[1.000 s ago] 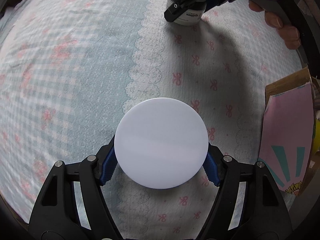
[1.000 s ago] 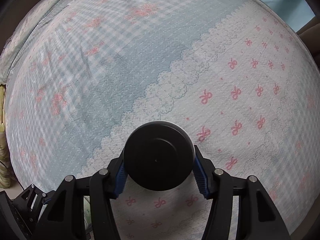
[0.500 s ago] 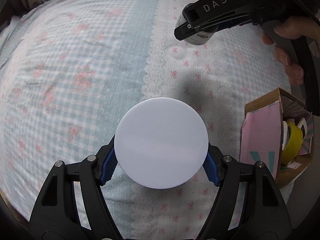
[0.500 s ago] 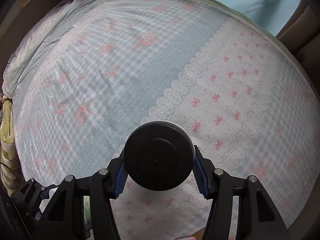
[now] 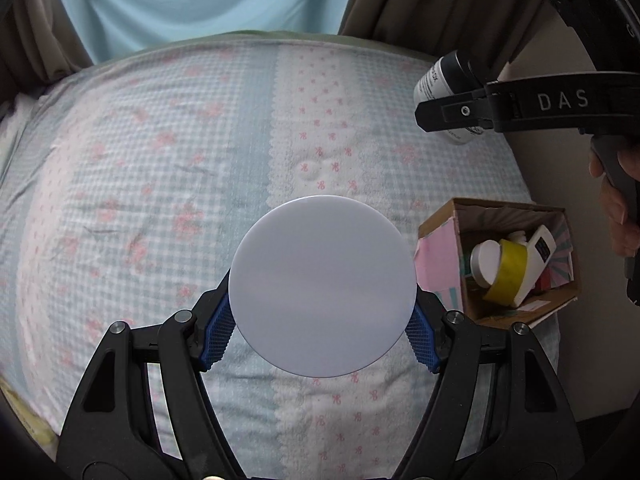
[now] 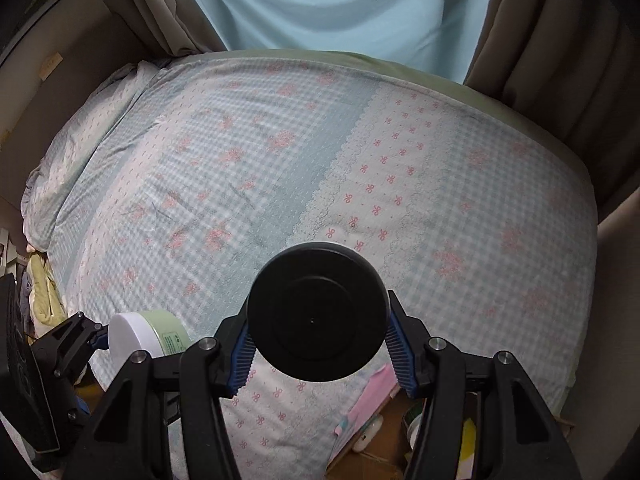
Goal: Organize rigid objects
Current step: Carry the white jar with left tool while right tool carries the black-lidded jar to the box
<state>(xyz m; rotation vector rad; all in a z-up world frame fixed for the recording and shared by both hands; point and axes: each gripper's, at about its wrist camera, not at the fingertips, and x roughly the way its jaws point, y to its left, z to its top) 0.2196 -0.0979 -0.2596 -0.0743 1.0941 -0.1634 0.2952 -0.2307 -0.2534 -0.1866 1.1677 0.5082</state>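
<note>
Ribbed blue pads: left gripper (image 5: 322, 334) clamps a smooth white-lidded jar (image 5: 322, 286); right gripper (image 6: 318, 346) clamps a black-capped jar (image 6: 318, 312).

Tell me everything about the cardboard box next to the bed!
The cardboard box is brown outside, with pink printed paper and teal stripes on its panels. It is open at the top and sits tilted beside the bed's edge. Inside lie a yellow roll of tape, a white-capped jar and a white bottle, crowded together. Neither gripper touches it.
</note>
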